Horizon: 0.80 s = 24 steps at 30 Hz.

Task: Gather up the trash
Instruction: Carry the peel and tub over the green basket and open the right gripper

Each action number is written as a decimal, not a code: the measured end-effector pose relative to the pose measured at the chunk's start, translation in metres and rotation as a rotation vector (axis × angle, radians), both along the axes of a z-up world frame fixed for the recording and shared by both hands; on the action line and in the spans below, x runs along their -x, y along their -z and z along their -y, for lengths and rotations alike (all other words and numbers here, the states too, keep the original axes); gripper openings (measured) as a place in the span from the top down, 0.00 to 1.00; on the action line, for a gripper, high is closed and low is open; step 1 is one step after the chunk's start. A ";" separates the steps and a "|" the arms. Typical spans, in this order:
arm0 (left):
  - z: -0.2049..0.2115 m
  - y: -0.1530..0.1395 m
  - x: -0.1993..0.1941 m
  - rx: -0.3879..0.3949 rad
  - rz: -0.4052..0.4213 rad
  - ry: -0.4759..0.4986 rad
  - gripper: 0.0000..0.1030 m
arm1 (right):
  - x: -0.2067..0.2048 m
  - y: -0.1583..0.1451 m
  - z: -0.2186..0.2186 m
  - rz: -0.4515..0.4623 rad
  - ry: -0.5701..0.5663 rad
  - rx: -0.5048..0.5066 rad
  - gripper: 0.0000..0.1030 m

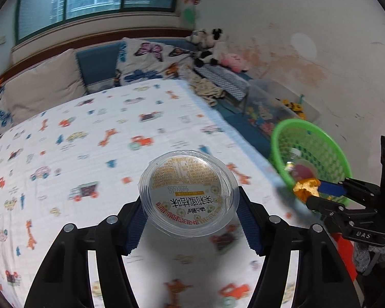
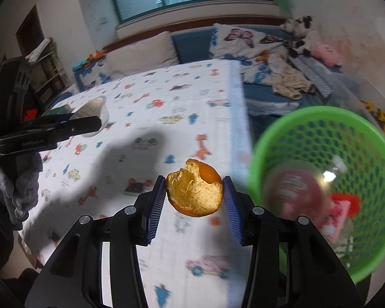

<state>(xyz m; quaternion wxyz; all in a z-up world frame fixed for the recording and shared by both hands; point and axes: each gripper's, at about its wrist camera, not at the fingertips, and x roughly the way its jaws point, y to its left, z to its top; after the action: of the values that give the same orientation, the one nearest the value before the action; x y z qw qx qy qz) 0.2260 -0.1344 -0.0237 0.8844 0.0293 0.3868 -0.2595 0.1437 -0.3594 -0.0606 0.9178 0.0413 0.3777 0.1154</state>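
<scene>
Trash was held above the bed: the left tool (image 1: 190, 211) pinched a clear plastic cup (image 1: 188, 192), green basket (image 1: 310, 159) far right. The right tool (image 2: 194, 200) squeezed orange peel (image 2: 195, 191) beside the basket (image 2: 320, 179). Next, I think, both must reach over it and let go.

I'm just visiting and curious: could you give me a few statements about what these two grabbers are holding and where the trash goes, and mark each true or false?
1. The right gripper holds an orange peel. True.
2. The left gripper is empty. False: it is shut on a clear plastic cup with a printed lid.
3. The green basket already has trash in it. True.
4. The basket stands on the middle of the patterned cloth. False: it is beyond the cloth's edge.
</scene>
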 end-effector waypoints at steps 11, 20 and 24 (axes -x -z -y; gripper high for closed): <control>0.080 -0.013 0.023 0.009 0.013 0.143 0.39 | 0.024 -0.004 0.080 0.005 0.193 0.020 0.55; 0.127 -0.014 0.037 -0.002 0.017 0.229 0.39 | 0.030 -0.001 0.128 -0.007 0.315 0.028 0.55; 0.140 -0.014 0.042 -0.005 0.019 0.257 0.39 | 0.030 0.001 0.138 -0.011 0.349 0.033 0.55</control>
<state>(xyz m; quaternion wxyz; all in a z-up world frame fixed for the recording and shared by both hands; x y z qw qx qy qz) 0.1838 -0.2742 -0.0095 0.8474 0.0835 0.3720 -0.3696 0.1134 -0.4977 -0.0612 0.9224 0.0916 0.3716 -0.0519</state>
